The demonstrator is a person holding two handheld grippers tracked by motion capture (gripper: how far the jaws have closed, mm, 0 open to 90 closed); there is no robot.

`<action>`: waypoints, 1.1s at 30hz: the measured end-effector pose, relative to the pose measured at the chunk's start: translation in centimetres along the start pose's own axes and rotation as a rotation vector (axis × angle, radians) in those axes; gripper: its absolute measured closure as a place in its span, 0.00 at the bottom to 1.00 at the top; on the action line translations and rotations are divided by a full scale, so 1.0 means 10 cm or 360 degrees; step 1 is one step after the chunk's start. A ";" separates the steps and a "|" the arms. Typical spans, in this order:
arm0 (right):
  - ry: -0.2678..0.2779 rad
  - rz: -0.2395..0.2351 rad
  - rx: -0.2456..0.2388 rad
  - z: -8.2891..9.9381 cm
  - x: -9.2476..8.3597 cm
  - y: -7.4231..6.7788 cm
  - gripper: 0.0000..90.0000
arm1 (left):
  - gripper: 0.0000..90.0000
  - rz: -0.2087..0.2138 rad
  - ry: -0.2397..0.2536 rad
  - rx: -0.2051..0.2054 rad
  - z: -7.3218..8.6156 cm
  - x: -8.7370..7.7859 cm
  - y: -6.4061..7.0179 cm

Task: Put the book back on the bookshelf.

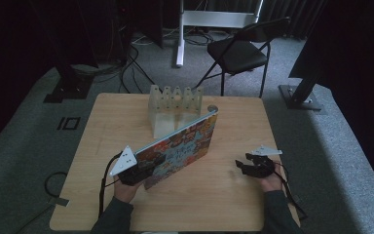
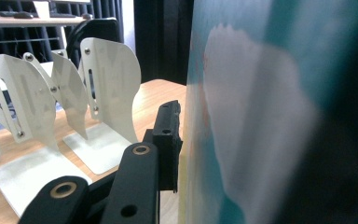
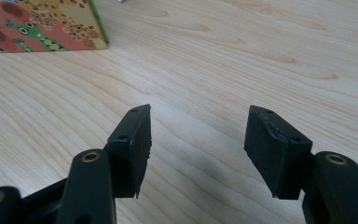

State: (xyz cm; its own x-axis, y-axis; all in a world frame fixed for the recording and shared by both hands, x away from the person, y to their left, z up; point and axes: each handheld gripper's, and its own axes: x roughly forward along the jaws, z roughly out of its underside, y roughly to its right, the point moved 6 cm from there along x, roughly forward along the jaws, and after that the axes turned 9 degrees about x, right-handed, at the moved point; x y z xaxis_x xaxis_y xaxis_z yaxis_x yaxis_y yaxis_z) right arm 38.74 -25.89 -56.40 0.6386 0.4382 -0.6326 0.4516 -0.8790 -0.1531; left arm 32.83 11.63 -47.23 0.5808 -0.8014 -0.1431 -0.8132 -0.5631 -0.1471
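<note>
A: What is the person wearing?

B: Dark grey long sleeves (image 1: pixel 113 214) are covering both forearms down to the wrists.

A: And the tools?

B: Each hand-held gripper is showing black, boxy jaws with brass-ringed screw holes. The left hand-held gripper (image 1: pixel 135 171) and the right hand-held gripper (image 1: pixel 250 165) are each carrying a pale grey three-cornered plate on top. A black cable (image 1: pixel 101 190) is trailing from each.
</note>
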 end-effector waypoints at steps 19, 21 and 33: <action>-0.0015 0.0010 0.0032 0.04 0.02 0.06 0.45 | 0.74 -0.0040 0.0035 0.0007 0.08 0.05 0.00; -0.0017 0.0010 0.0031 0.05 0.02 0.06 0.45 | 0.74 -0.0046 0.0048 -0.0008 0.10 0.06 0.01; -0.0023 0.0011 0.0024 0.06 0.04 0.06 0.45 | 0.74 -0.0065 0.0053 -0.0030 0.19 0.07 0.02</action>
State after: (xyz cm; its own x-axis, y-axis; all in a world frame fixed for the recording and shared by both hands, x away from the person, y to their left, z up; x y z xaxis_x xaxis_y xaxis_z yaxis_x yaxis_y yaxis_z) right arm 38.91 -26.37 -57.14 0.6325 0.4294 -0.6446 0.4375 -0.8848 -0.1602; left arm 33.17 11.30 -49.23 0.6121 -0.7838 -0.1049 -0.7897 -0.5988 -0.1334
